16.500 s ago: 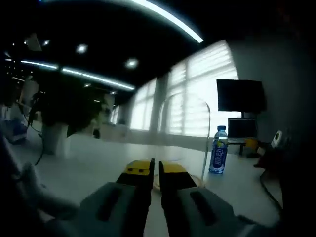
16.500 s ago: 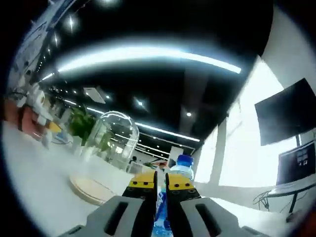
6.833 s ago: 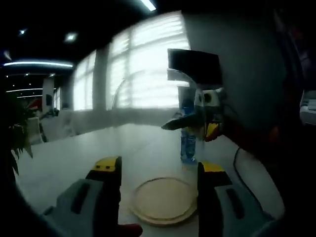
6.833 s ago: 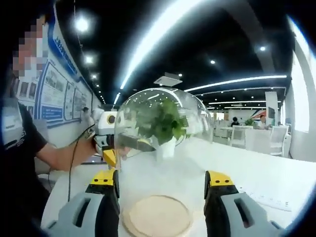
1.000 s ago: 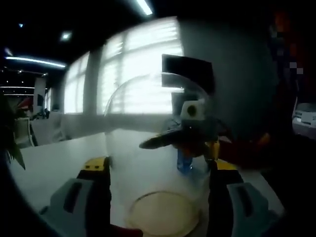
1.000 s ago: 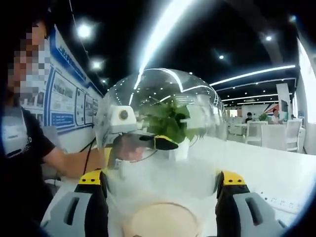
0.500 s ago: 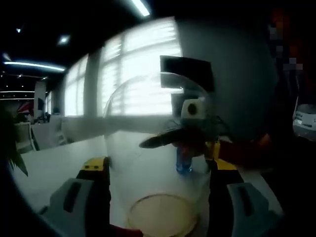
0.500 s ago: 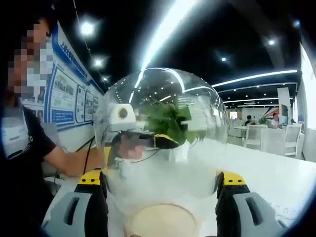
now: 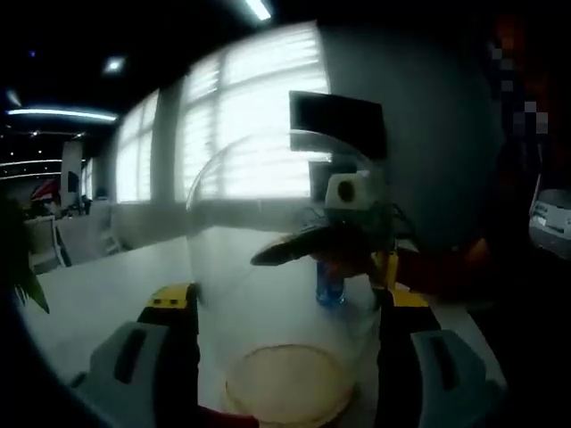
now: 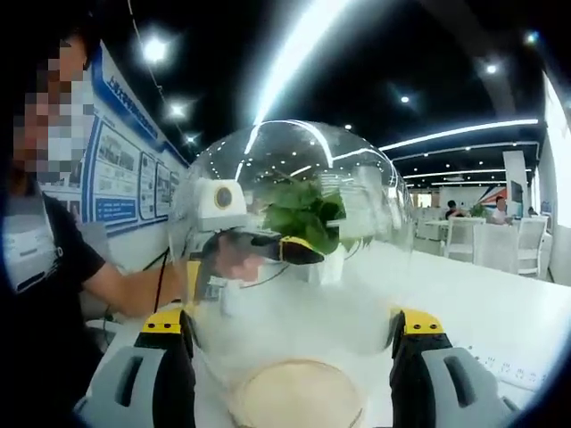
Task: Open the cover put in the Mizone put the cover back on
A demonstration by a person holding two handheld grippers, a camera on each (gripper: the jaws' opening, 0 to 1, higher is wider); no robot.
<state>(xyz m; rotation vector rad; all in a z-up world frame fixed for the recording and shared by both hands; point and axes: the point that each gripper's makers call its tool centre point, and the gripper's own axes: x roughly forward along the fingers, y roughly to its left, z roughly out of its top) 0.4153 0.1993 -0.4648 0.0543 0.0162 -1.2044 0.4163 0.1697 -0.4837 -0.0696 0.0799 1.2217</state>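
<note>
Gripping glass cover (image 10: 294,250) from opposite sides, both jaws spread wide, above wooden base (image 10: 299,392)

desk (image 9: 107,285): white top, broad, running back toward the windows | round wooden base (image 9: 287,383): flat on the desk, well in from its edges | Mizone bottle (image 9: 329,283): upright on the desk beyond the base, toward the monitor side | potted green plant (image 10: 308,214): on the desk farther along
</note>
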